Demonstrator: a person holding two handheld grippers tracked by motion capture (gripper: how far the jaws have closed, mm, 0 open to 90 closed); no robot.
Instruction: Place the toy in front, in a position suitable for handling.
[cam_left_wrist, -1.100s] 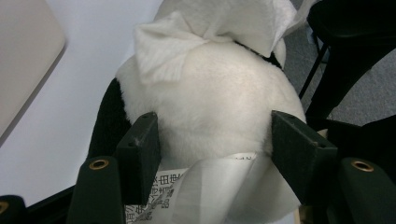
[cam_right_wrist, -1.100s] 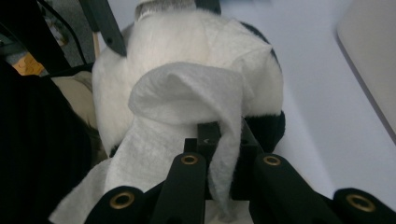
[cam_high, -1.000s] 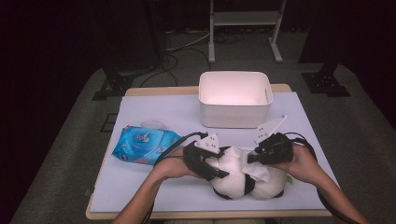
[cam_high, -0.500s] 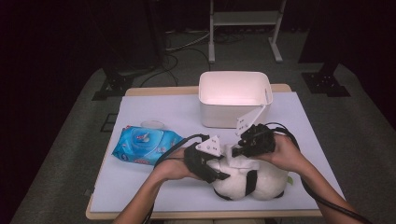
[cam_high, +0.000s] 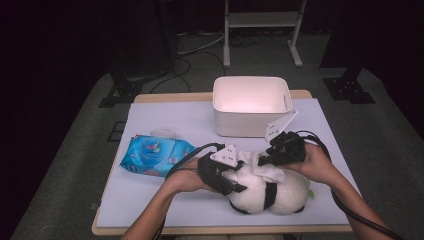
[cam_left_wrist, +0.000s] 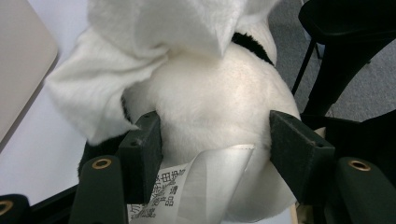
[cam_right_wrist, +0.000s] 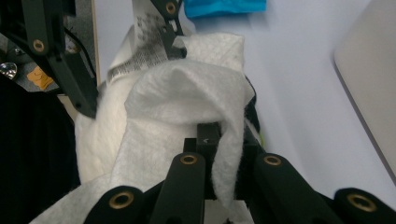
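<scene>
Your left tongs (cam_high: 235, 186) grip the left end of the white plush toy with black bands (cam_high: 272, 192), which lies on the near right part of the white-covered worktop (cam_high: 165, 200). From above that grip is half hidden under the grey plate, but the left gripper view shows it plainly: the two black pads (cam_left_wrist: 142, 151) press into the round white fur on either side, with the toy's printed fabric label (cam_left_wrist: 187, 191) hanging between them.

Your right tongs (cam_high: 261, 161) are clenched on a white wipe cloth (cam_high: 267, 171) draped over the top of the toy. The right gripper view shows the cloth (cam_right_wrist: 187, 112) pinched between the closed jaws and bulging up in a fold ahead of them, with your left tongs' jaws on the toy's far side.

From above, your left forearm comes in from the near edge, angled right. Your right hand (cam_high: 315, 162) reaches in from the right, its tongs pointing left over the toy.

Farther off stand a cream rectangular plastic bin (cam_high: 251, 105) and, to the left, a blue soft pack of wet wipes (cam_high: 155, 156).
</scene>
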